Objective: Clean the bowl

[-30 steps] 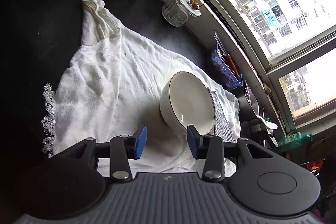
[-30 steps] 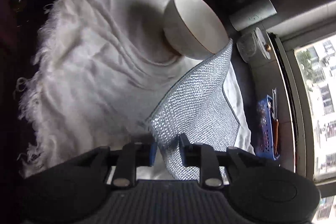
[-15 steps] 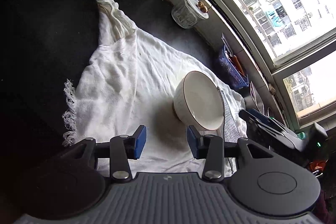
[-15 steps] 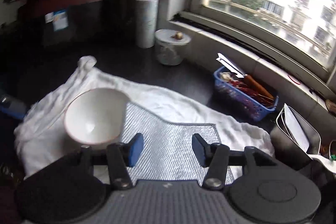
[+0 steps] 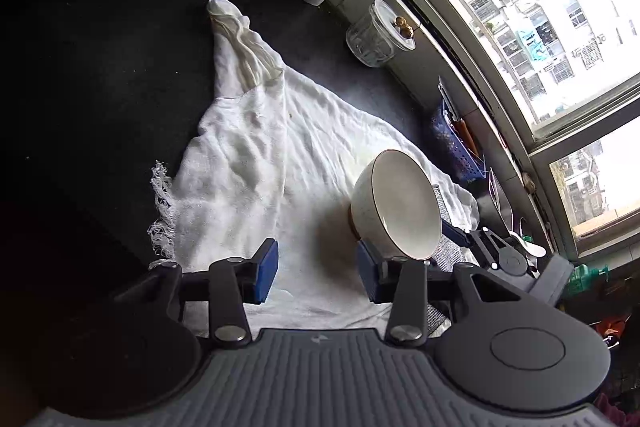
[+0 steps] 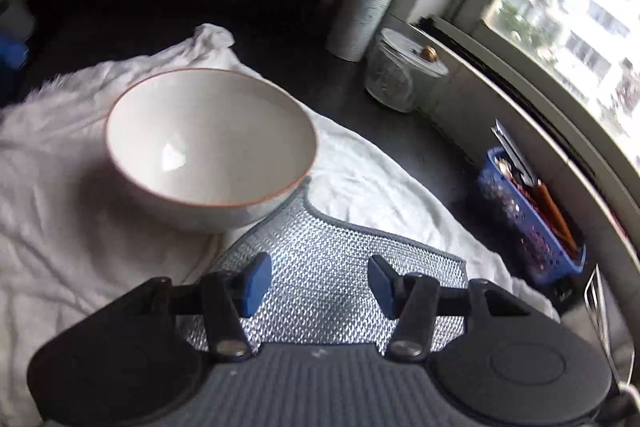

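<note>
A white bowl point(image 5: 394, 211) point(image 6: 208, 147) with a thin brown rim stands on a white towel point(image 5: 288, 163) point(image 6: 72, 203) on a dark counter. A silver mesh cleaning cloth point(image 6: 336, 287) lies flat on the towel, its corner touching the bowl's base; a sliver of it shows in the left wrist view point(image 5: 440, 215). My left gripper point(image 5: 316, 269) is open and empty, just in front of the bowl, which is ahead and to the right. My right gripper point(image 6: 316, 285) is open and empty, hovering over the mesh cloth. Its fingers show in the left wrist view point(image 5: 460, 235) beside the bowl.
A paper towel roll point(image 6: 364, 11) and a lidded glass jar point(image 6: 400, 75) point(image 5: 376, 35) stand by the window sill. A blue basket point(image 6: 532, 219) point(image 5: 452, 143) with utensils sits along the sill at right. A metal container point(image 6: 600, 307) is at the far right.
My right gripper let go of the mesh cloth, opened, and now hovers over it lying flat. My left gripper drew back slightly; the bowl now appears further right.
</note>
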Available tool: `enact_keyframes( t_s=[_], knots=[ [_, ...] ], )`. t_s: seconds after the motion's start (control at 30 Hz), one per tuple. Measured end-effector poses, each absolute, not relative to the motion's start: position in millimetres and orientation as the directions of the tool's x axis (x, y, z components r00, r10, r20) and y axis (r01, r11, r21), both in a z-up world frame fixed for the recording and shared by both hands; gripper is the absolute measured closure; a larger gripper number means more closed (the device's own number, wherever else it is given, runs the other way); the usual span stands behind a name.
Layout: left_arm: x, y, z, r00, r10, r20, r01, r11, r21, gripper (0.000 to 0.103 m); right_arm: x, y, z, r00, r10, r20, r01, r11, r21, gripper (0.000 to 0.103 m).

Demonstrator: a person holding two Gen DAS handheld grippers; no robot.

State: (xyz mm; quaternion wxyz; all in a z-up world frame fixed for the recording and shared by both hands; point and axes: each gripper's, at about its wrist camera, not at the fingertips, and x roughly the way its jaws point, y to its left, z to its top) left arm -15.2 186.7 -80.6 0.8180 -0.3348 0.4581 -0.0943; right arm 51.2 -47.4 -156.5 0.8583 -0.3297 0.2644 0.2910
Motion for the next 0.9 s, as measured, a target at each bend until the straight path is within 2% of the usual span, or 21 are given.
enact_keyframes(
  t_s=[0.23, 0.33, 0.43, 0.47, 0.5, 0.6, 0.63, 0.7, 0.73, 0.83, 0.9],
  knots=[
    [-9, 162, -65, 0.563, -0.483, -0.670, -0.027, 0.800, -0.599, 0.061, 32, -60, -153, 0.644, 0.303, -0.703, -0.715, 0.566, -0.411, 0.047],
    [-8, 149, -56, 0.564, -0.491, -0.664, 0.048, 0.822, -0.567, 0.061, 22, -76, -149, 0.606, 0.284, -0.743, -0.714, 0.606, -0.351, 0.037],
    [-6, 135, -46, 0.565, -0.499, -0.658, 0.123, 0.839, -0.531, 0.061, 16, -98, -136, 0.574, 0.261, -0.777, -0.644, 0.729, -0.231, 0.033],
    [-5, 130, -43, 0.565, -0.501, -0.656, 0.147, 0.843, -0.518, 0.061, 14, -102, -130, 0.567, 0.269, -0.779, -0.612, 0.770, -0.180, 0.028],
    [-5, 125, -40, 0.565, -0.504, -0.654, 0.172, 0.846, -0.504, 0.061, 13, -112, -119, 0.556, 0.288, -0.780, -0.565, 0.819, -0.101, 0.017],
    [-6, 96, -29, 0.574, -0.477, -0.666, 0.260, 0.877, -0.404, 0.061, 11, -137, -85, 0.540, 0.329, -0.775, -0.405, 0.908, 0.104, 0.007],
    [-6, 87, -24, 0.585, -0.450, -0.675, 0.279, 0.893, -0.354, 0.059, 10, -141, -76, 0.547, 0.322, -0.773, -0.371, 0.921, 0.121, 0.005],
    [-8, 70, -15, 0.626, -0.374, -0.684, 0.286, 0.926, -0.246, 0.042, 4, -148, -53, 0.583, 0.290, -0.759, -0.311, 0.943, 0.121, 0.001],
    [-9, 63, -11, 0.655, -0.336, -0.677, 0.280, 0.940, -0.196, 0.026, 0, -150, -42, 0.605, 0.271, -0.749, -0.287, 0.951, 0.113, 0.001],
    [-11, 52, 2, 0.701, -0.279, -0.656, 0.261, 0.957, -0.127, 0.024, -10, -152, -18, 0.636, 0.199, -0.746, -0.214, 0.974, 0.078, 0.001],
    [-8, 51, 8, 0.684, -0.289, -0.670, 0.270, 0.953, -0.136, 0.024, -11, -156, -8, 0.621, 0.155, -0.769, -0.156, 0.985, 0.073, 0.001]
  ],
)
